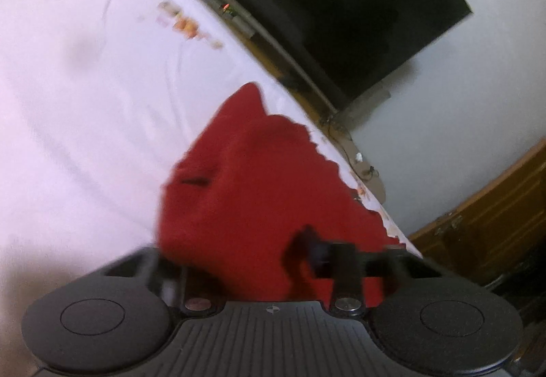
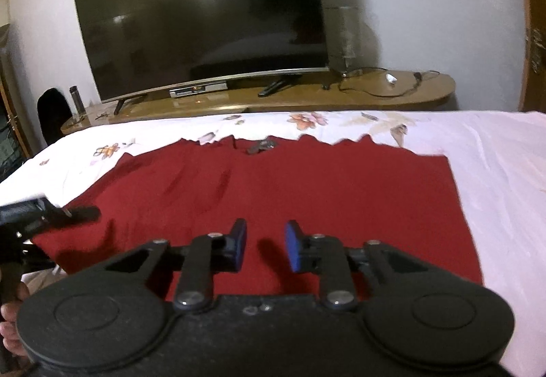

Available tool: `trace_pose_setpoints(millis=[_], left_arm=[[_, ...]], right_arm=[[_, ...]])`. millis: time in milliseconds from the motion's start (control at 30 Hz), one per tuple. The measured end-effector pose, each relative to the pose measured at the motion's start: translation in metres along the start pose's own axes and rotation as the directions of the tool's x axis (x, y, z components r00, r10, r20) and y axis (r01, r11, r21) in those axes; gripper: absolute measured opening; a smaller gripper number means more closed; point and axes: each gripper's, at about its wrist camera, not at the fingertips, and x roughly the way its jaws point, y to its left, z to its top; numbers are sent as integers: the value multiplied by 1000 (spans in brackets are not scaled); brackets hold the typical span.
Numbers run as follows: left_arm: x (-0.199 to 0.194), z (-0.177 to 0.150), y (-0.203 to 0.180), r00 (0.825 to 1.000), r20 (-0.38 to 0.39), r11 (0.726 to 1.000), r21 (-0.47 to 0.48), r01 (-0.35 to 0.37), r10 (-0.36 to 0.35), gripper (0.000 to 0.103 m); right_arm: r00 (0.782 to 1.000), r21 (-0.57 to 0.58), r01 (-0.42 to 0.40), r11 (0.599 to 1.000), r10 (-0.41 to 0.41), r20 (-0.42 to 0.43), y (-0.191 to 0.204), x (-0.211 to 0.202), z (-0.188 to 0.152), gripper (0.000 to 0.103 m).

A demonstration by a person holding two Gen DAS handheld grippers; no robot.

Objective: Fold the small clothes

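Observation:
A dark red garment (image 2: 307, 185) lies spread flat on the white floral bedsheet (image 2: 505, 172). My right gripper (image 2: 264, 245) hovers just above its near edge, open, with blue pads and nothing between them. My left gripper (image 2: 82, 213) shows in the right wrist view at the garment's left edge. In the blurred left wrist view, the red garment (image 1: 259, 182) is lifted and drapes over my left gripper (image 1: 259, 261), hiding its left finger; only the right finger (image 1: 317, 250) shows.
A large dark TV (image 2: 201, 22) stands on a long wooden console (image 2: 392, 93) beyond the bed's far edge, with cables and a set-top box. A wooden door (image 1: 494, 216) stands to the right. A bottle (image 2: 76, 98) stands on the console's left end.

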Motion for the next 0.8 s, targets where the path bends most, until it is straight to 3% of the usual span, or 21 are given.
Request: trace_pose_setpoints(millis=[33, 100, 167, 233, 300, 333, 367, 700, 800], left_arm=[[1, 3, 7, 1000, -10, 999, -30, 19, -19, 14], [-3, 3, 13, 997, -2, 994, -72, 80, -80, 10], [-11, 0, 13, 986, 24, 981, -95, 168, -167, 9], [-17, -2, 12, 977, 47, 972, -106, 211, -207, 9], [-14, -1, 14, 982, 34, 977, -99, 191, -188, 9], [-11, -1, 17, 986, 21, 980, -104, 170, -168, 9], [-8, -1, 20, 989, 9, 983, -114, 147, -147, 9], [0, 6, 19, 993, -38, 986, -126, 110, -115, 13], [-3, 10, 25, 981, -43, 966, -188, 180, -191, 13]], right_arm=[[1000, -9, -3, 1000, 3, 1, 3, 2, 1, 22], [1000, -26, -13, 1000, 13, -1, 9, 7, 5, 22], [1000, -56, -14, 998, 14, 2, 17, 11, 7, 21], [1000, -81, -14, 997, 14, 4, 23, 14, 10, 21], [1000, -101, -18, 995, 18, 3, 27, 21, 11, 19], [1000, -112, -10, 994, 7, -26, 29, 32, 8, 16], [993, -132, 14, 991, -29, -111, 30, 51, 2, 16], [998, -166, 29, 986, -38, -50, 33, 49, -14, 17], [998, -167, 31, 985, -40, -47, 33, 52, -13, 17]])
